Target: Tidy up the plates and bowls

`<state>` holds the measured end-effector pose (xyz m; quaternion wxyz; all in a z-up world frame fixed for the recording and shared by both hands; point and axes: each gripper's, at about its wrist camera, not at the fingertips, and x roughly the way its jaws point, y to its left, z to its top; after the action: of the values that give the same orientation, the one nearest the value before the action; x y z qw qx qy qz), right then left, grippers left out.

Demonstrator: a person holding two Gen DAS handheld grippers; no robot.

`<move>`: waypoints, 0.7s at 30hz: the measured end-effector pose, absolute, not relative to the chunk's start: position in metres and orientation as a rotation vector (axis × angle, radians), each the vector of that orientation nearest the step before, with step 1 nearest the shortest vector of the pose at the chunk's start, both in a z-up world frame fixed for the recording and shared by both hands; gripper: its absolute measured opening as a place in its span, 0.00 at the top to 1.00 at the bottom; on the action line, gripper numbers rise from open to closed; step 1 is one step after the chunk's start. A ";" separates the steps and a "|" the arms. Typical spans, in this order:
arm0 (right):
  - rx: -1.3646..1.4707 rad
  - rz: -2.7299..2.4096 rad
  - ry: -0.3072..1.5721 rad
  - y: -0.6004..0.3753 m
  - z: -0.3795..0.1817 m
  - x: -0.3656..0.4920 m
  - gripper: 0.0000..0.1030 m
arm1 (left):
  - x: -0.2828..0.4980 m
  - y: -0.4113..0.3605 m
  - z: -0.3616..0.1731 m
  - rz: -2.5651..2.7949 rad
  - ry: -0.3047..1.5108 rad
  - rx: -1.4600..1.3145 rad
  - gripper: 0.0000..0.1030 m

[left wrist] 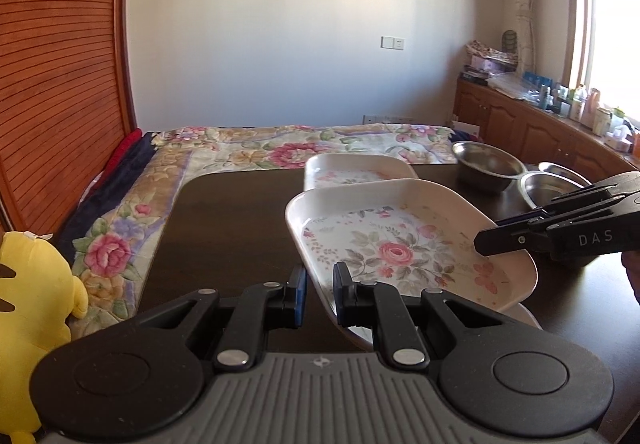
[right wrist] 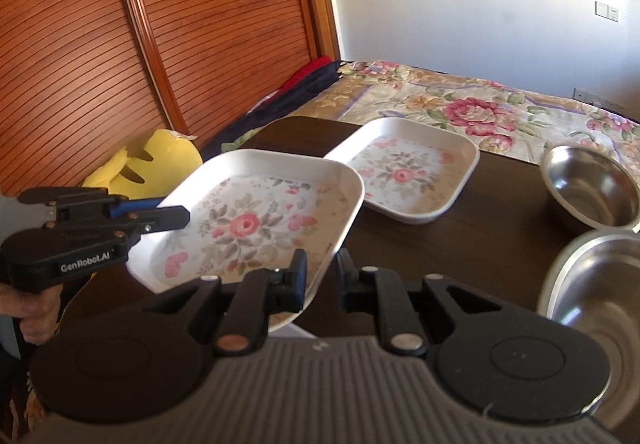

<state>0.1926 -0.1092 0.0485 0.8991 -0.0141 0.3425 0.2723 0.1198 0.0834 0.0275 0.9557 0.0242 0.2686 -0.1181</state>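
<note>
We grip a floral plate (left wrist: 404,244) from two sides. Our left gripper (left wrist: 320,294) is clamped on its near left edge, and our right gripper (right wrist: 322,276) pinches the opposite rim. The plate hangs tilted above the dark table (left wrist: 236,219), and its near corner is hidden behind the left gripper's fingers (left wrist: 298,294). Just below it a sliver of white shows; we cannot tell what that is.

Beyond the held plate, ahead of both grippers, a second floral plate (right wrist: 404,171) lies flat on the table. To the right of the right gripper sit two steel bowls: the far bowl (right wrist: 590,189) is whole, while the near bowl (right wrist: 596,284) is cut off by the frame edge. A yellow plush toy (left wrist: 34,308) sits left of the left gripper, partly cropped.
</note>
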 end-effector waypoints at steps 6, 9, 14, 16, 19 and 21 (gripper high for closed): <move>-0.019 0.543 0.696 -0.125 0.047 0.174 0.83 | 0.101 0.070 0.028 -0.262 0.543 0.062 0.85; -0.012 0.536 0.692 -0.130 0.048 0.167 0.83 | 0.092 0.065 0.030 -0.269 0.537 0.062 0.85; -0.010 0.527 0.683 -0.135 0.049 0.155 0.83 | 0.077 0.061 0.030 -0.279 0.530 0.058 0.85; -0.007 0.524 0.678 -0.137 0.049 0.150 0.83 | 0.072 0.060 0.029 -0.282 0.529 0.060 0.85; -0.005 0.516 0.676 -0.140 0.046 0.142 0.83 | 0.064 0.057 0.029 -0.285 0.527 0.061 0.85; -0.003 0.513 0.676 -0.141 0.045 0.136 0.83 | 0.058 0.056 0.028 -0.288 0.527 0.063 0.85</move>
<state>0.1358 -0.1411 0.0453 0.9114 -0.0016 0.3277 0.2489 0.0584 0.0562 0.0279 0.9547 0.0312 0.2597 -0.1420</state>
